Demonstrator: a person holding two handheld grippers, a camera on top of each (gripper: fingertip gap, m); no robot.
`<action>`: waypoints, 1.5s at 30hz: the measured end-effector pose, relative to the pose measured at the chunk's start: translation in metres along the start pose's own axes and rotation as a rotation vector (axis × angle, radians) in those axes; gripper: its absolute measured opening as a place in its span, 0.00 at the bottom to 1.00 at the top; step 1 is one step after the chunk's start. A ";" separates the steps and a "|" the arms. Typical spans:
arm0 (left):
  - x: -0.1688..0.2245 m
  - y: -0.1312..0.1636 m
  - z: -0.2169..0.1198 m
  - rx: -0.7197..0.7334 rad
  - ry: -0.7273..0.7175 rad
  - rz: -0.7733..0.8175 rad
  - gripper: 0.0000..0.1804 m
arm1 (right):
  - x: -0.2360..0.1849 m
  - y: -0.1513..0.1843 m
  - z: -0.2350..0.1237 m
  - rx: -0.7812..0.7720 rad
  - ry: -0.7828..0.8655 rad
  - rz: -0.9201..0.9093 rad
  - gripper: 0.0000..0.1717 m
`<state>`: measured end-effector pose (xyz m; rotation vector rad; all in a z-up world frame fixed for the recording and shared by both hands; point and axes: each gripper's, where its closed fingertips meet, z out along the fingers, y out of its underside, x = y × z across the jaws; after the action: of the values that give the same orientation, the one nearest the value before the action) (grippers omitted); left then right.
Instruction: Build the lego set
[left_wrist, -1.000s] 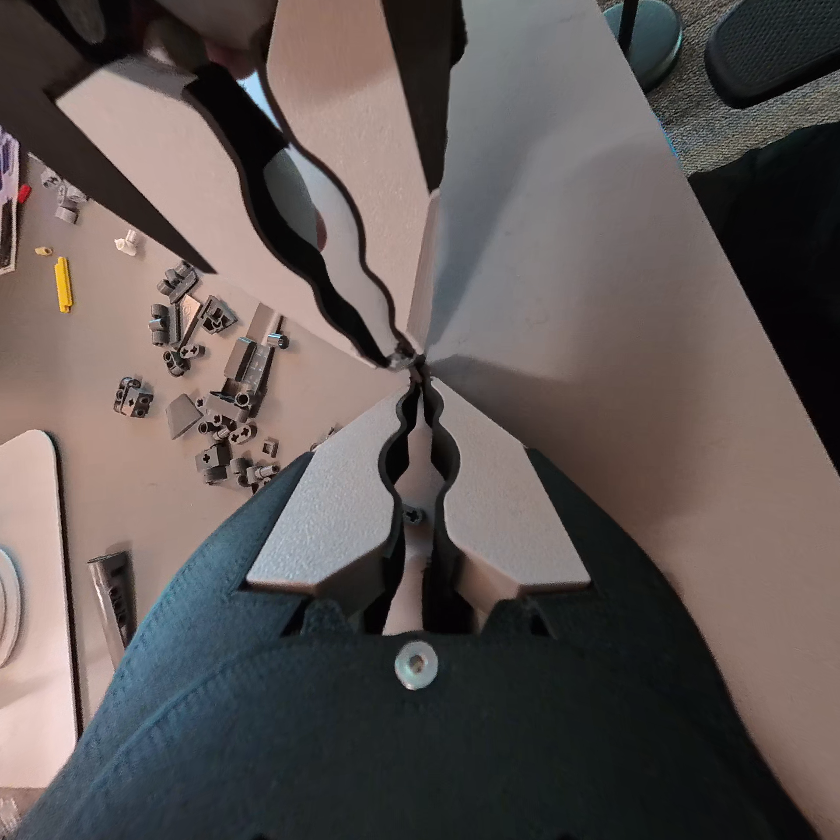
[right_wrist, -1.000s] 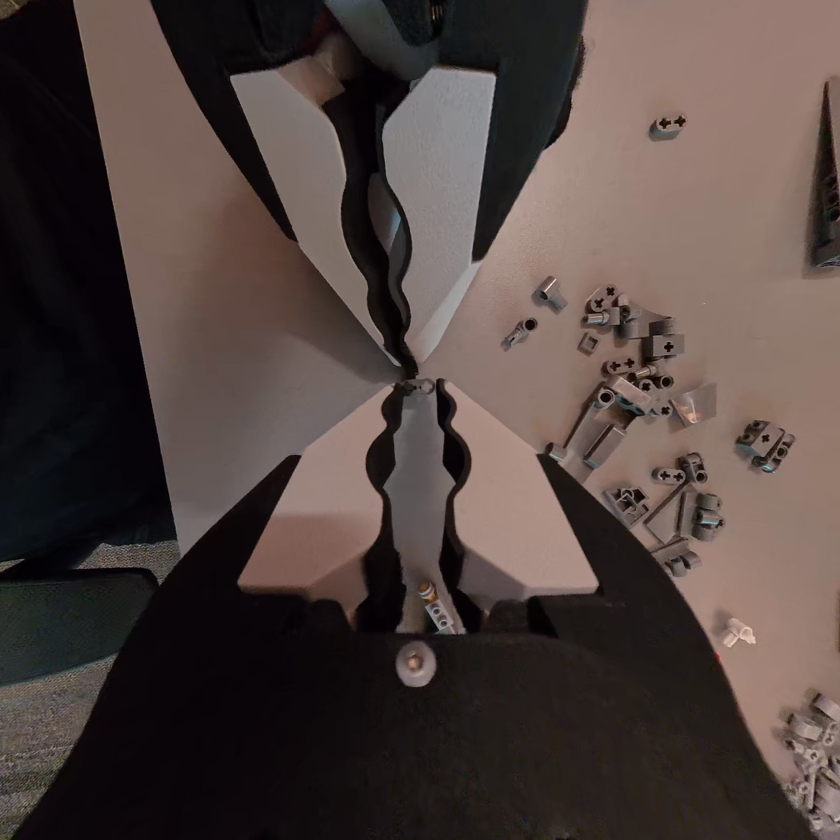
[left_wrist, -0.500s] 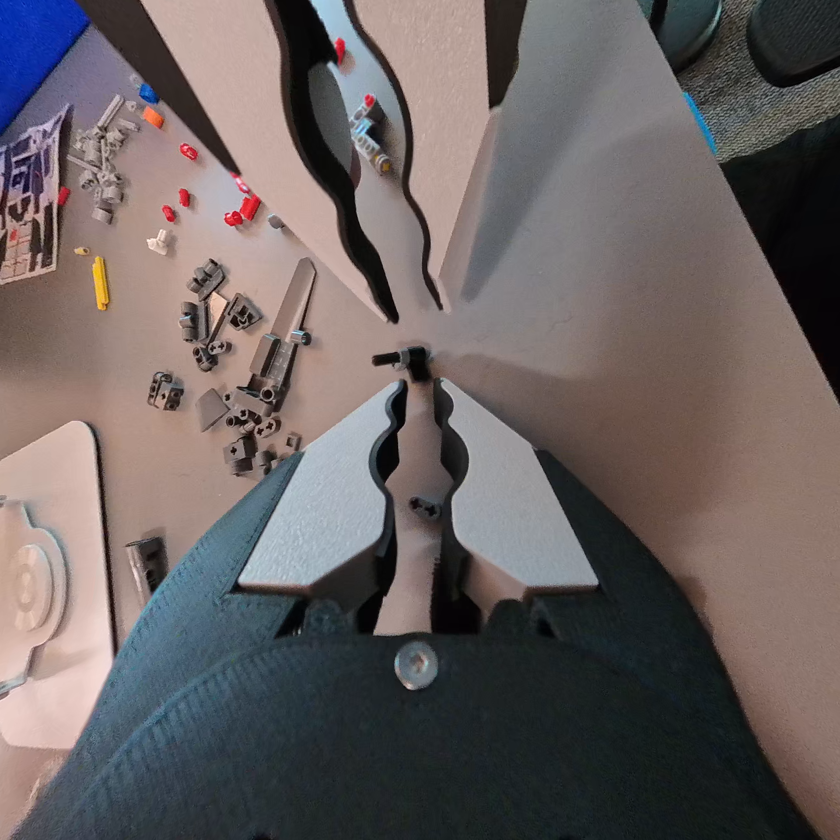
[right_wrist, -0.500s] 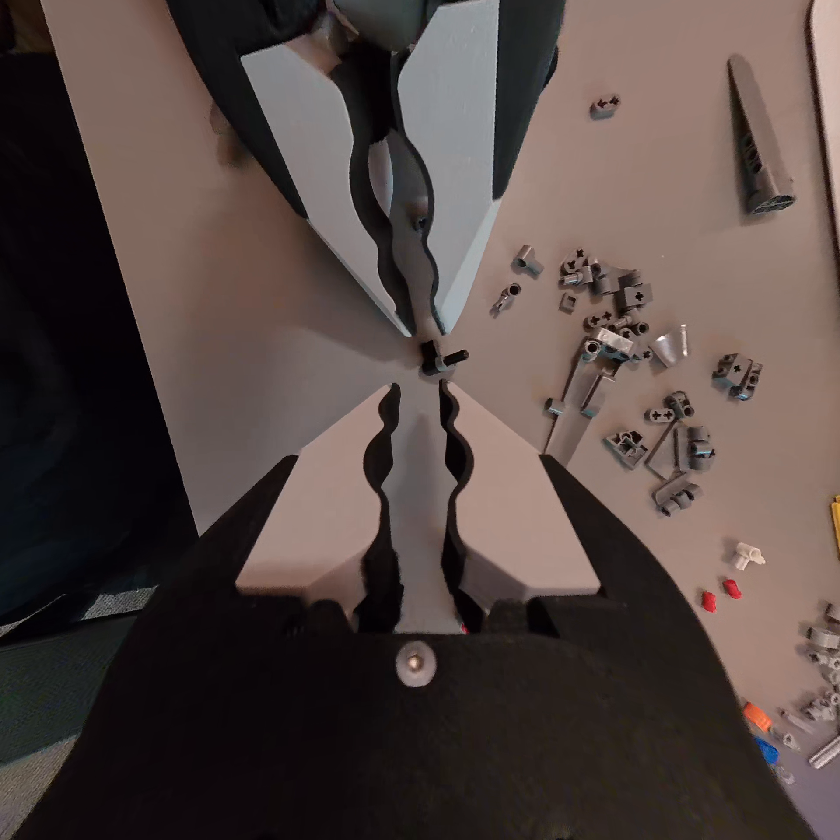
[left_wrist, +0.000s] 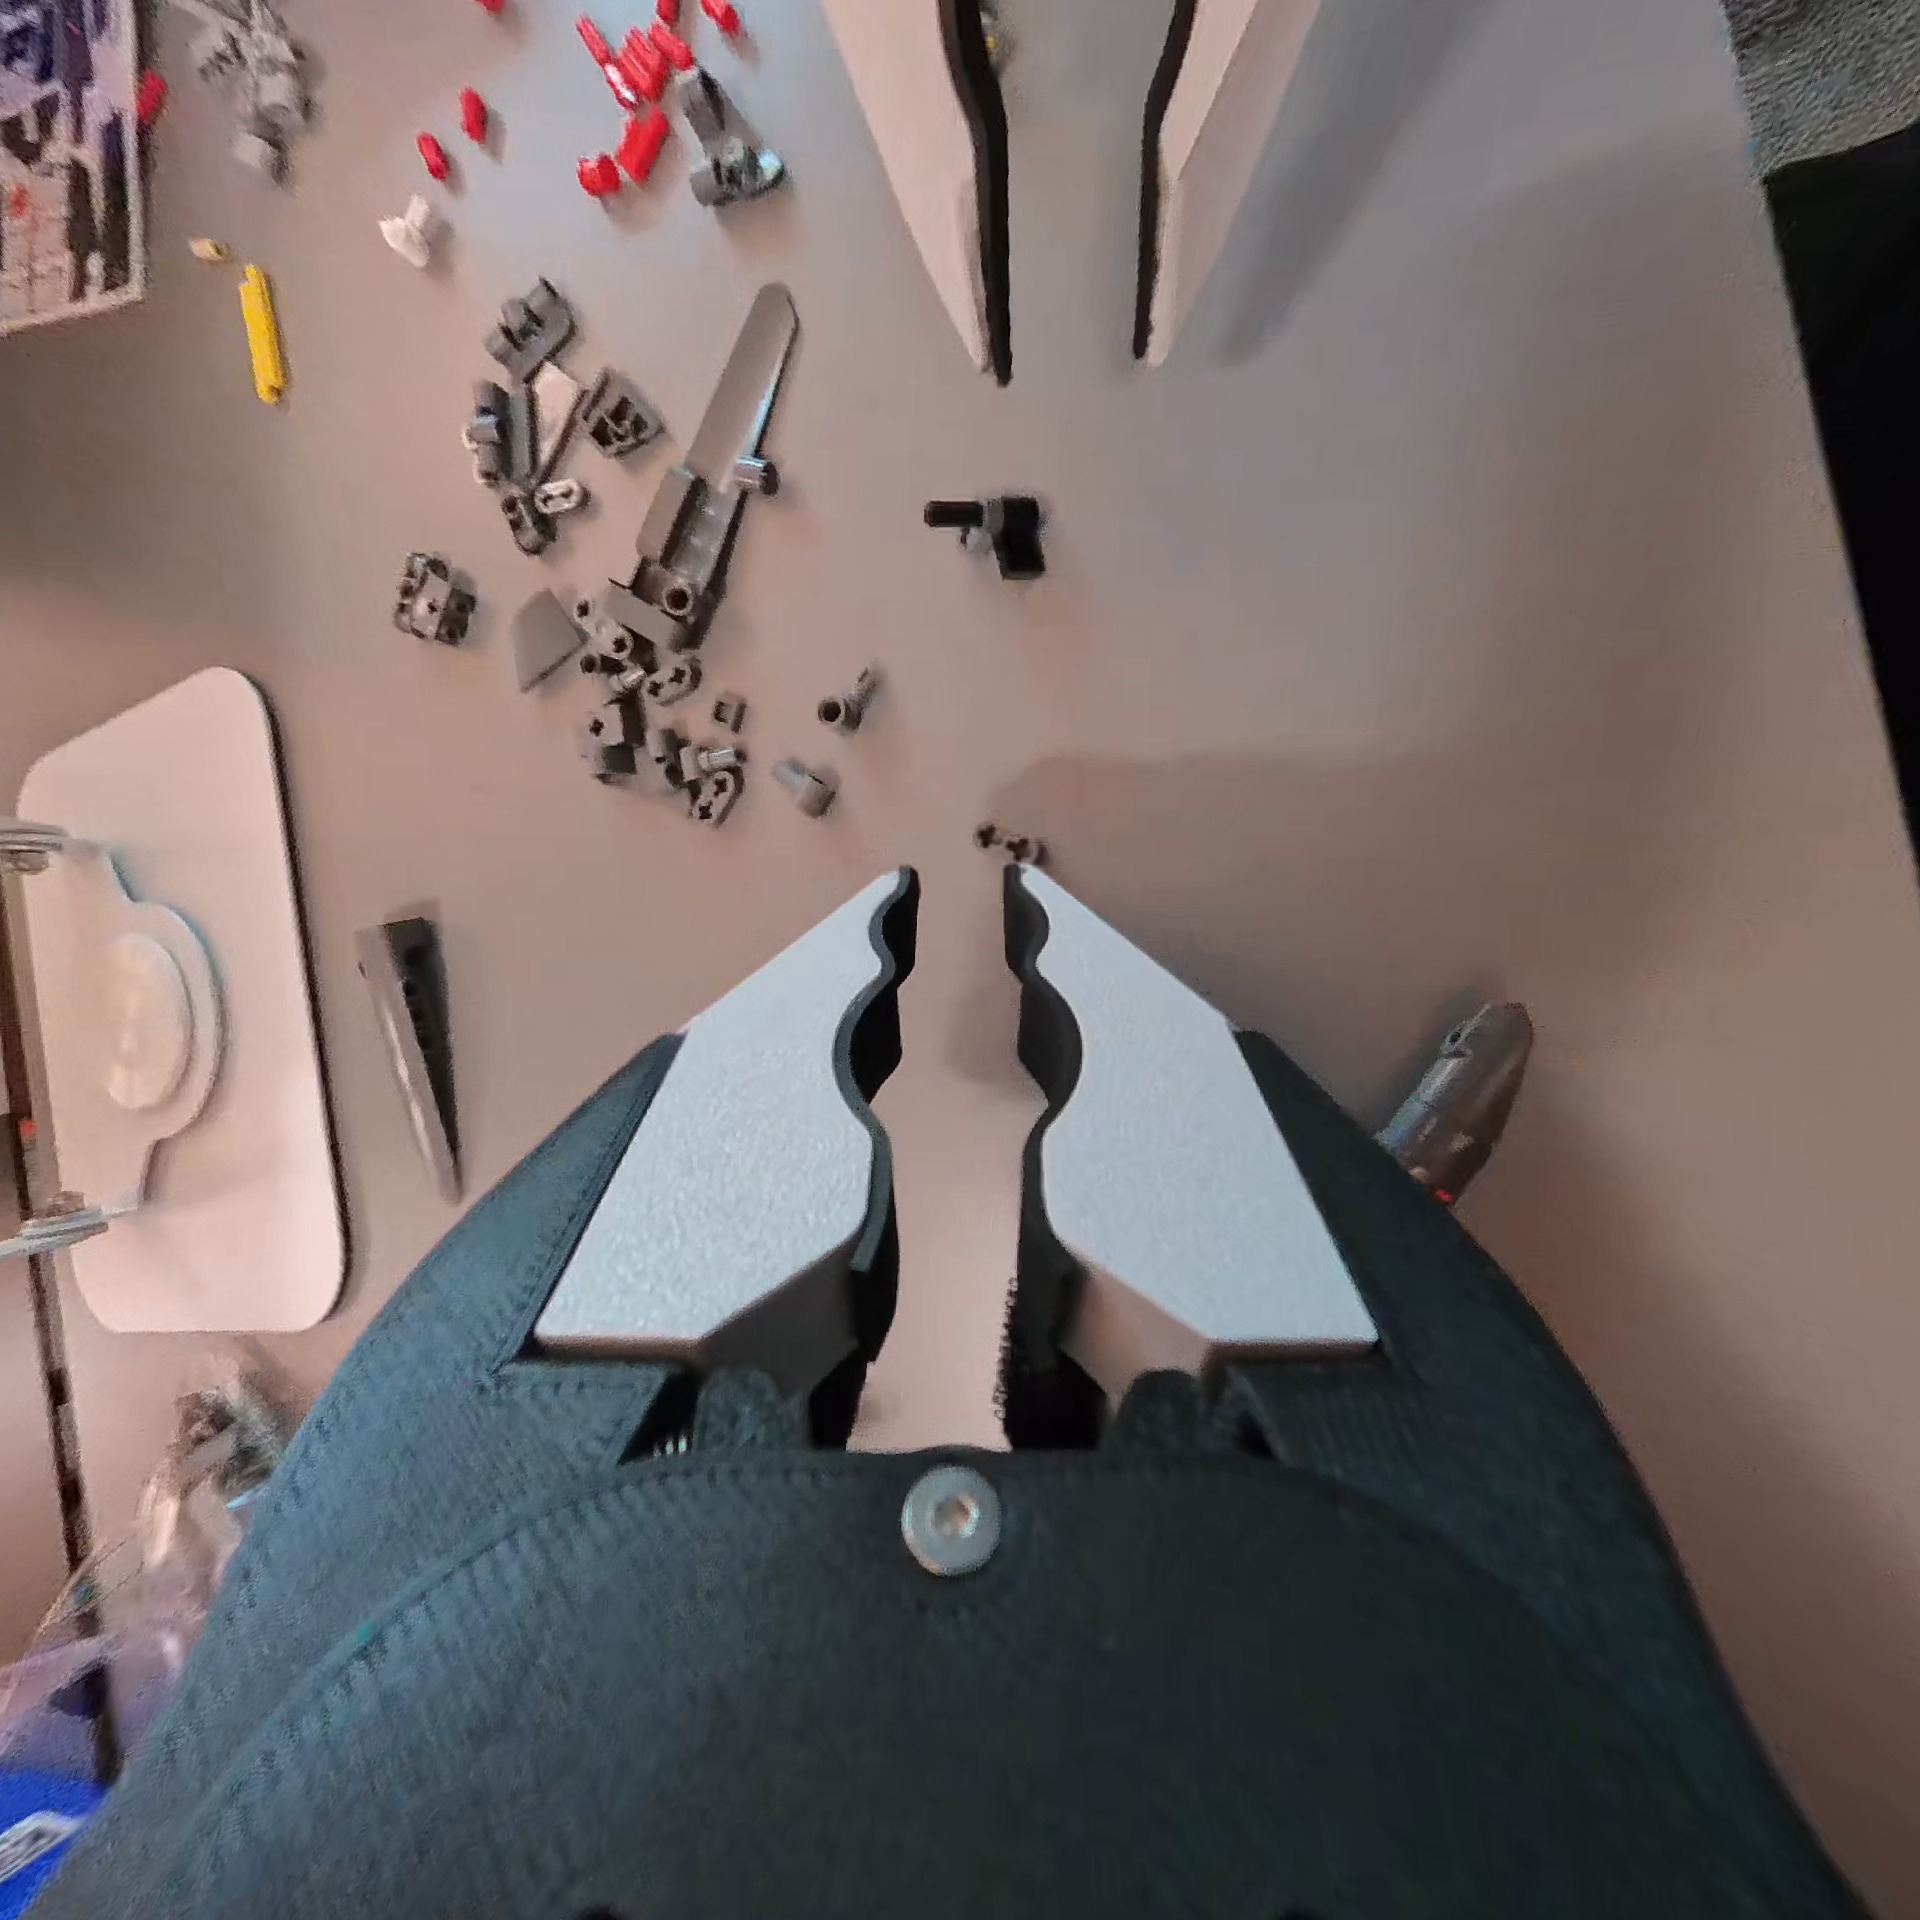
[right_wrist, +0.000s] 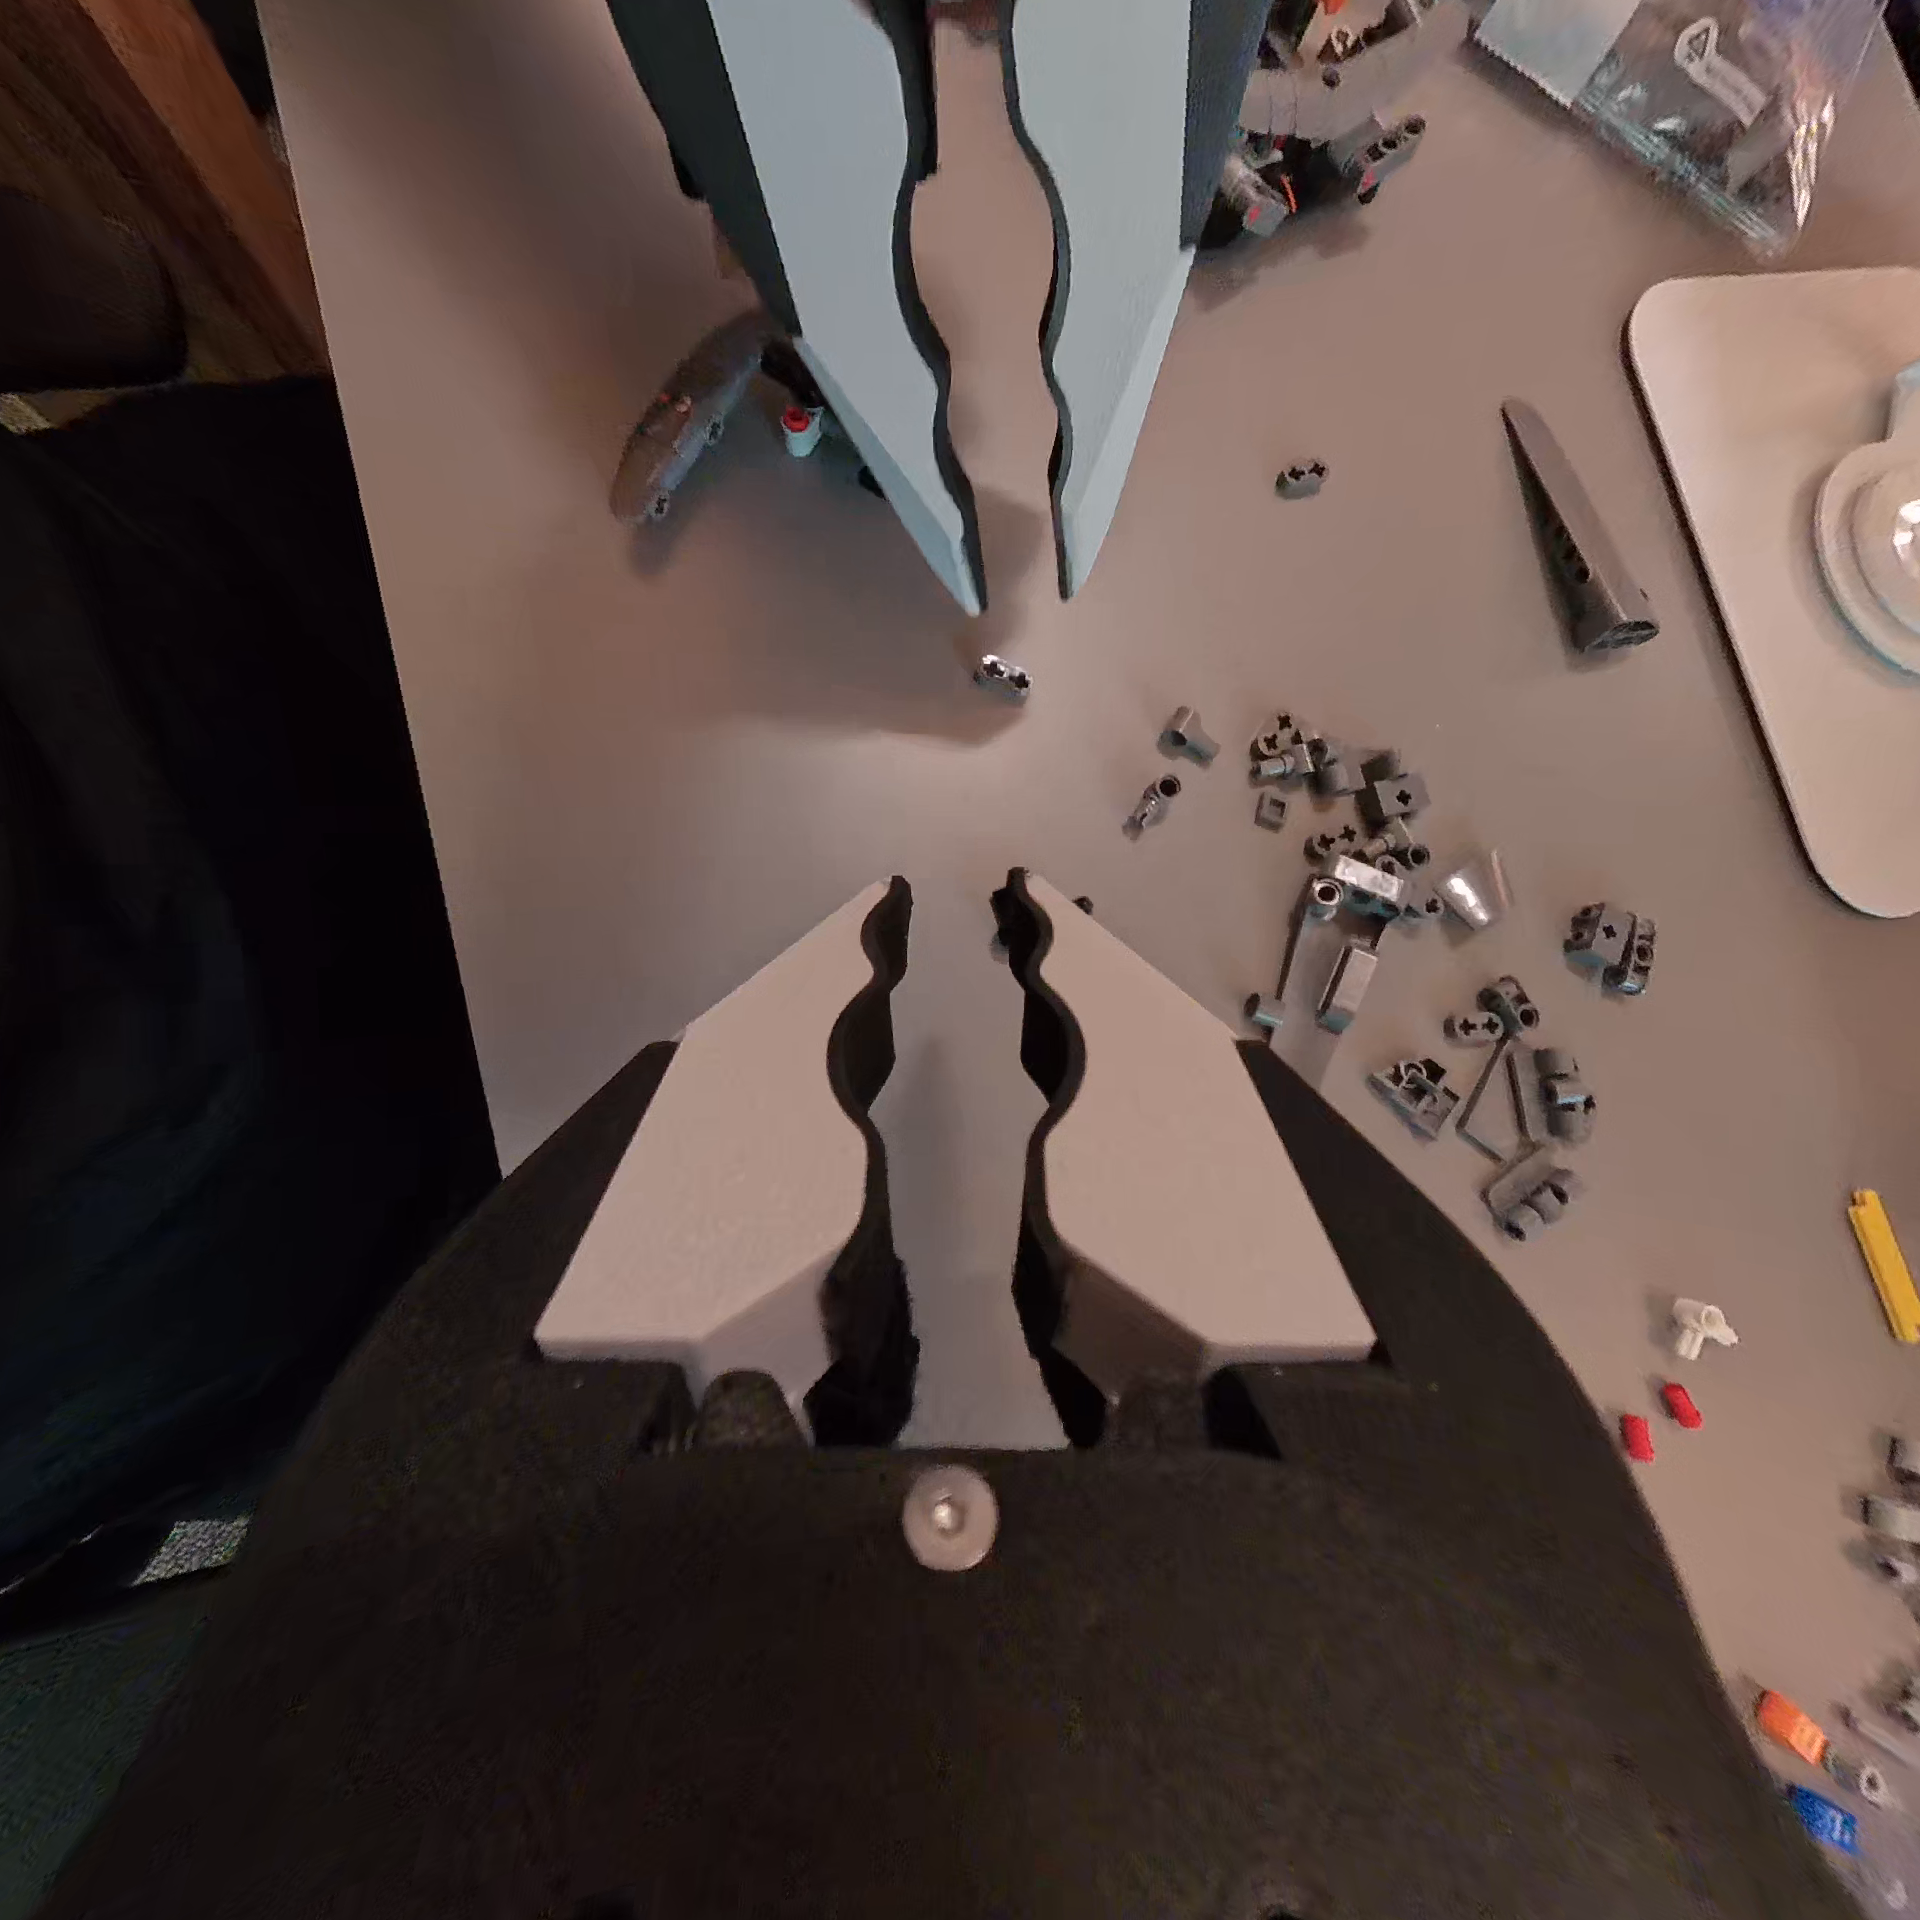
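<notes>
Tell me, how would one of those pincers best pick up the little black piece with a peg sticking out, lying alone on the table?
Probably by its blocky end. The black piece lies flat and alone on the table, so coming straight down, with the fingers closing across the block's two flat sides, looks steadier than pinching the thin round peg.

Right gripper (right_wrist: 951, 896) hangs open over the table (right_wrist: 644, 790) (grey bricks (right_wrist: 1382, 831) scattered right).

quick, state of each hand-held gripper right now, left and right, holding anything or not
Left hand-held gripper: open, holding nothing; a small grey connector lies just past its tips.
Right hand-held gripper: open, holding nothing; a small black piece lies on the table under it.
</notes>
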<state>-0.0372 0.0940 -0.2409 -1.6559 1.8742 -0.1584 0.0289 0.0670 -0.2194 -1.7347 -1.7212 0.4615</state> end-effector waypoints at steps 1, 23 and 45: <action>0.003 -0.001 0.003 0.006 0.016 -0.005 0.09 | -0.001 -0.001 0.001 0.007 -0.001 -0.002 0.10; -0.032 0.037 -0.030 0.086 -0.205 -0.132 0.04 | 0.010 -0.034 0.043 -0.058 -0.105 0.053 0.14; -0.022 0.054 -0.069 0.182 -0.301 -0.156 0.02 | 0.013 -0.019 0.080 -0.225 -0.050 0.301 0.11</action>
<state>-0.1189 0.1044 -0.2036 -1.6006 1.4655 -0.1318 -0.0365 0.0940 -0.2627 -2.1763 -1.6007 0.4586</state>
